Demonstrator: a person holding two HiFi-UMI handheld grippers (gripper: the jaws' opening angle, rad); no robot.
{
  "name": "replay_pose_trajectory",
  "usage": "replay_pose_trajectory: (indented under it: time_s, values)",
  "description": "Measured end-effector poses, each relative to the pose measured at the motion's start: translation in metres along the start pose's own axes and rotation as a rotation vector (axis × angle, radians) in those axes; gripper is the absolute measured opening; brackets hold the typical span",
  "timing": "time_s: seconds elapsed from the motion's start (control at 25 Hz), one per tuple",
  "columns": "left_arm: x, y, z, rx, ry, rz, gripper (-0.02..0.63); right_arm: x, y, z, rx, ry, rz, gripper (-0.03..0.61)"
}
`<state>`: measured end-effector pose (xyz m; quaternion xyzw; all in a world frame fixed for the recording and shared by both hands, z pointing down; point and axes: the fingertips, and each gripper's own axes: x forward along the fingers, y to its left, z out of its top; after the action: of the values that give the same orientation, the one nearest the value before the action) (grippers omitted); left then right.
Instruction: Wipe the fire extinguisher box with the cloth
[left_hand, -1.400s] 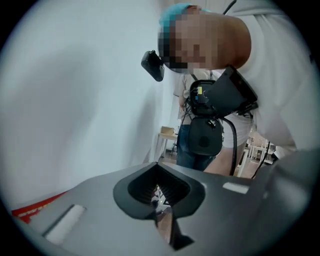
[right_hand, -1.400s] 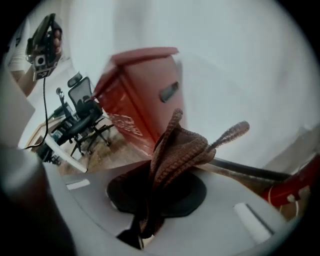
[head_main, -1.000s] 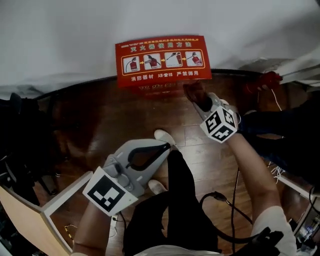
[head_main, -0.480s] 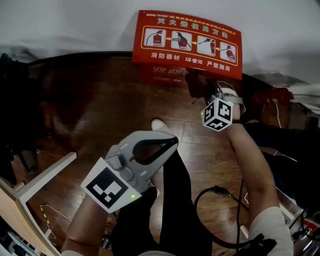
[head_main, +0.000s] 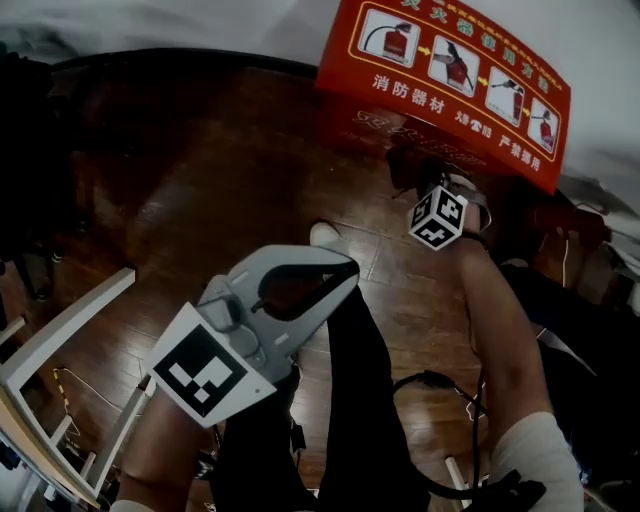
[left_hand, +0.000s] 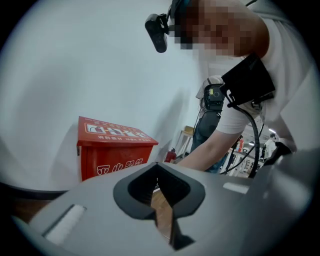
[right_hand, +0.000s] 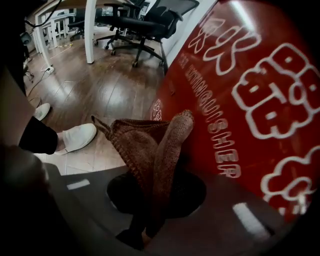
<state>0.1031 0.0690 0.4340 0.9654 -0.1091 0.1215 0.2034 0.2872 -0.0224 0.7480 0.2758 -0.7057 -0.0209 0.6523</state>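
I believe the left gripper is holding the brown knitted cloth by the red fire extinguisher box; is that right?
Not quite: the right gripper holds the brown knitted cloth by the red fire extinguisher box, as the right gripper view shows; the left gripper is empty.

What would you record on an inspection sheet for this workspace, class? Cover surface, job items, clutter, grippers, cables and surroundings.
Surface: dark glossy wooden floor.
Job's things: red fire extinguisher box standing on the floor; brown knitted cloth held at its front.
Clutter: white frame at the left.
Grippers: right gripper shut on the cloth; left gripper shut, empty.
Cables: black cable beside the right arm; thin wire on the floor.
Surroundings: white wall, office chairs.
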Motion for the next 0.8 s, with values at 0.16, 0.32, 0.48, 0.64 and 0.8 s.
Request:
replay_pose_trajectory:
  time_s: [0.16, 0.32, 0.48, 0.64, 0.8]
  values:
    - [0.003, 0.019, -0.020, -0.020, -0.013, 0.033, 0.000, 0.041, 0.021, -0.006, 0.015, 0.040, 0.065, 0.052]
    - [0.002, 0.030, -0.025, -0.021, -0.041, 0.054, 0.000, 0.053, 0.033, -0.001, 0.027, 0.048, 0.102, 0.052]
    - [-0.013, 0.020, -0.013, -0.022, -0.061, 0.071, 0.000, 0.000, 0.035, 0.035, -0.015, -0.045, 0.102, 0.052]
    - [-0.039, 0.002, 0.005, -0.026, -0.075, 0.087, 0.000, -0.087, 0.015, 0.088, -0.076, -0.157, 0.044, 0.052]
    - [-0.066, -0.017, 0.022, -0.021, -0.082, 0.102, 0.000, -0.155, -0.020, 0.134, -0.112, -0.229, -0.045, 0.052]
